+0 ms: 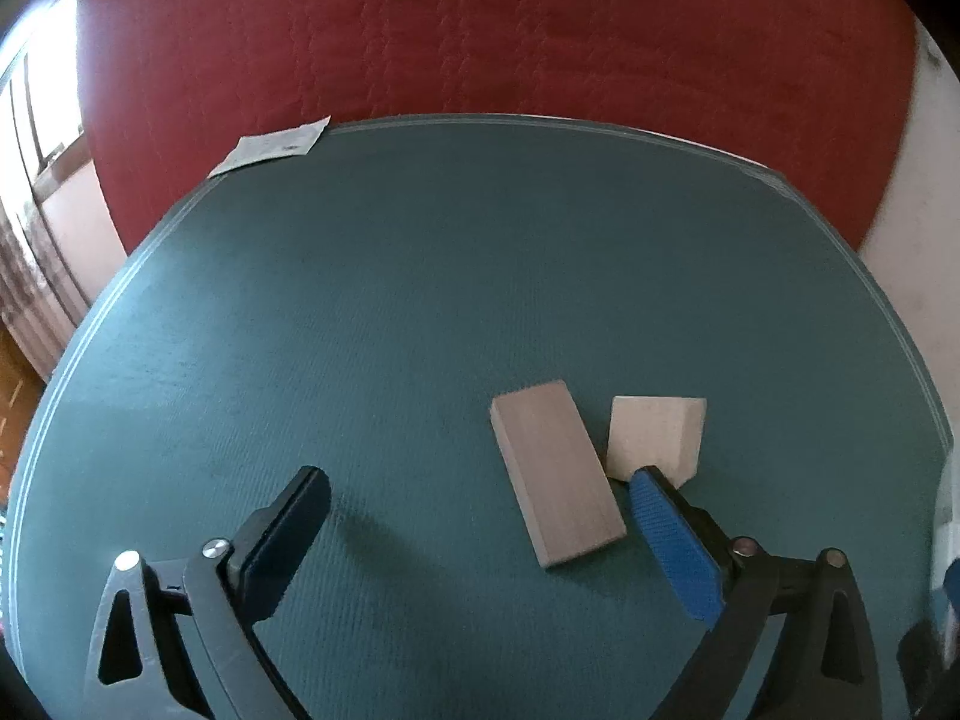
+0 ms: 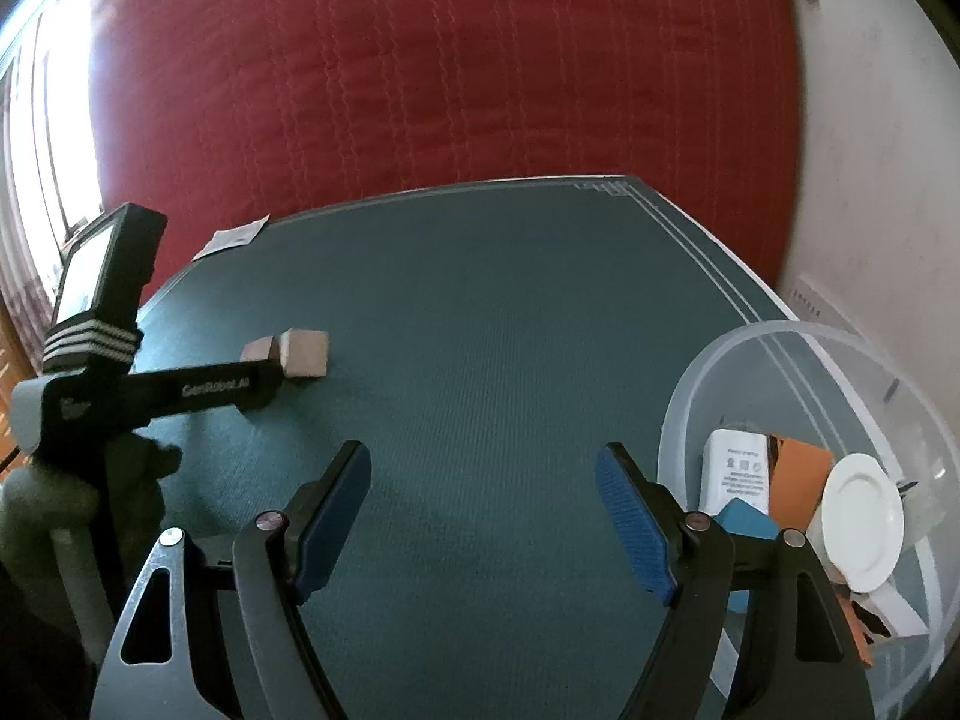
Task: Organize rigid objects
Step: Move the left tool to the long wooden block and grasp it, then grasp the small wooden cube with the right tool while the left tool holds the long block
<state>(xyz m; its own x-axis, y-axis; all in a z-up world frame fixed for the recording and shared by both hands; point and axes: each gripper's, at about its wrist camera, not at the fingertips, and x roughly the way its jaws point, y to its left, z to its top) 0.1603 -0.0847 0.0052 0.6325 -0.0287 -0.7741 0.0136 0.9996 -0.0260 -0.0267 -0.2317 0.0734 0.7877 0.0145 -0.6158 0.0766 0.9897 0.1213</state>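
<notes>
1. Left wrist view is showing my left gripper (image 1: 474, 510) hanging released over the green tabletop (image 1: 360, 300), jaws spread wide with nothing pressed between them.
2. I am seeing the long wooden block (image 1: 555, 471) lying flat at about 3 o'clock from the gripper's middle, inside the jaw span and close to the blue pad (image 1: 675, 540).
3. I am seeing the wedge-shaped wooden block (image 1: 657, 435) just beside the long one, toward 1 o'clock, its near corner hidden behind the blue pad's tip; I cannot tell whether the pad is touching it.
4. Right wrist view is showing my right gripper (image 2: 483, 492) also released, holding nothing, with bare tabletop between its pads.
5. I am seeing the clear plastic bin (image 2: 720, 372) at 3 o'clock from my right gripper, already holding a white device (image 2: 738, 468), a white lid (image 2: 861, 522), an orange piece (image 2: 798, 480) and a blue piece (image 2: 744, 519).
6. I am judging the job as mostly done: those items are sitting in the bin, and only the two wooden blocks are lying loose on the tabletop, well apart from it at 10 o'clock in the right view.
7. I am judging that what is left is grasping each block and carrying it across to the bin.
8. A paper slip (image 1: 273, 147) is resting at the tabletop's far edge, at 11 o'clock; whether it belongs to the task I cannot tell.
</notes>
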